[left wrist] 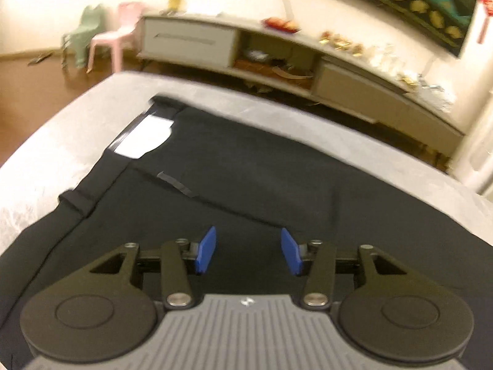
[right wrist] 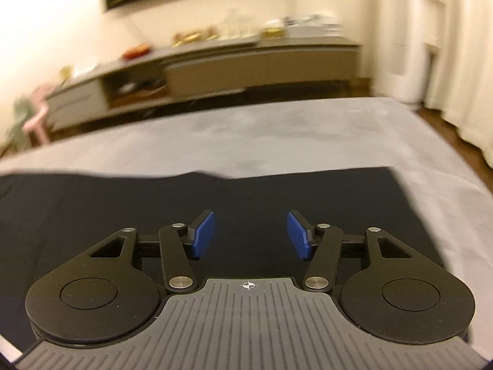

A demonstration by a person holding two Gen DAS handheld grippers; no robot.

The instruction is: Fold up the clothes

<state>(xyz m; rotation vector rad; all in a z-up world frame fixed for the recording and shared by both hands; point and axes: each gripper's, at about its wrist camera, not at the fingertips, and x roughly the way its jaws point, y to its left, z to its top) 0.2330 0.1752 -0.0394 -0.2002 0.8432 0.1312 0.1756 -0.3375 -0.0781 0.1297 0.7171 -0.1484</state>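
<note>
1. A black garment (left wrist: 246, 169) is lying flat on a bed covered in grey sheet (left wrist: 77, 129), reaching toward the bed's far-left corner in the left wrist view.
2. A white patch (left wrist: 144, 137) is showing at the garment's far-left end, beside a dark band along its left edge.
3. The left gripper (left wrist: 248, 252) is hovering over the garment, its blue pads (left wrist: 205, 254) standing wide apart and gripping nothing.
4. The right gripper (right wrist: 250, 236) is hanging above the garment's right end (right wrist: 339, 191), near its far edge, jaws spread wide and empty.
5. A long low cabinet (left wrist: 277, 58) is standing beyond the bed's far edge, with a pink chair (left wrist: 114, 37) to its left.
</note>
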